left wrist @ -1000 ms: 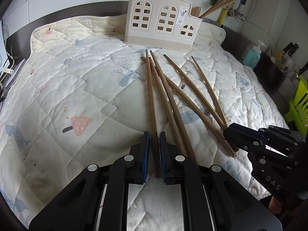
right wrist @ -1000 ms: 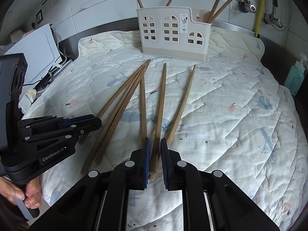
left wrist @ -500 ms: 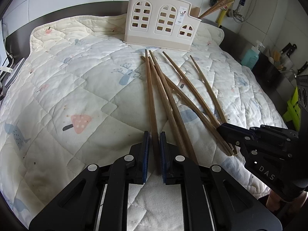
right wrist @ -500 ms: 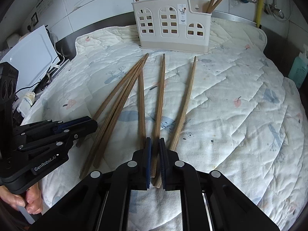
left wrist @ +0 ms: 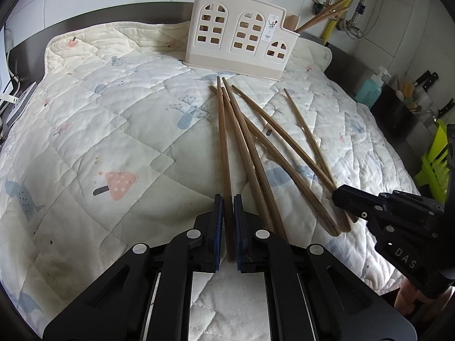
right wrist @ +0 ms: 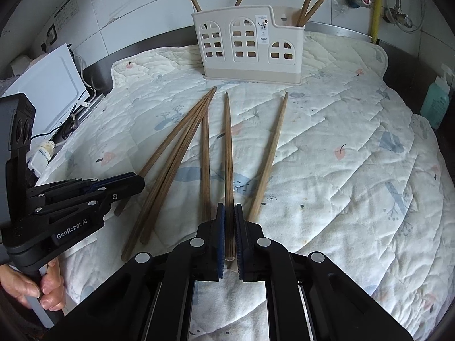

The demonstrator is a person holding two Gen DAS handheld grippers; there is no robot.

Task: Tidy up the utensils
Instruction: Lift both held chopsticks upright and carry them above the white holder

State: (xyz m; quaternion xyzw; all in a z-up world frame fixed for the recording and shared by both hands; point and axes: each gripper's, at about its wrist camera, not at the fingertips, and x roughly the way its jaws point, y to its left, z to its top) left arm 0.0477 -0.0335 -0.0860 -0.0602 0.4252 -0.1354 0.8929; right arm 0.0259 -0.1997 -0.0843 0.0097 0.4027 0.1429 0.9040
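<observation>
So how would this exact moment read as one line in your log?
left claw: closed on leftmost chopstick | right claw: closed on another chopstick | four loose on quilt | holder: upright

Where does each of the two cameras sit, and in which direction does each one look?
Left wrist view: on the left claw, facing the utensil holder across the quilt; its fingers grip the leftmost chopstick; the right claw enters at right.
Right wrist view: on the right claw, facing the same holder; it grips another chopstick; the left claw and the left hand show at left.
Shared: holder, quilt, the loose chopsticks, both claws.
</observation>
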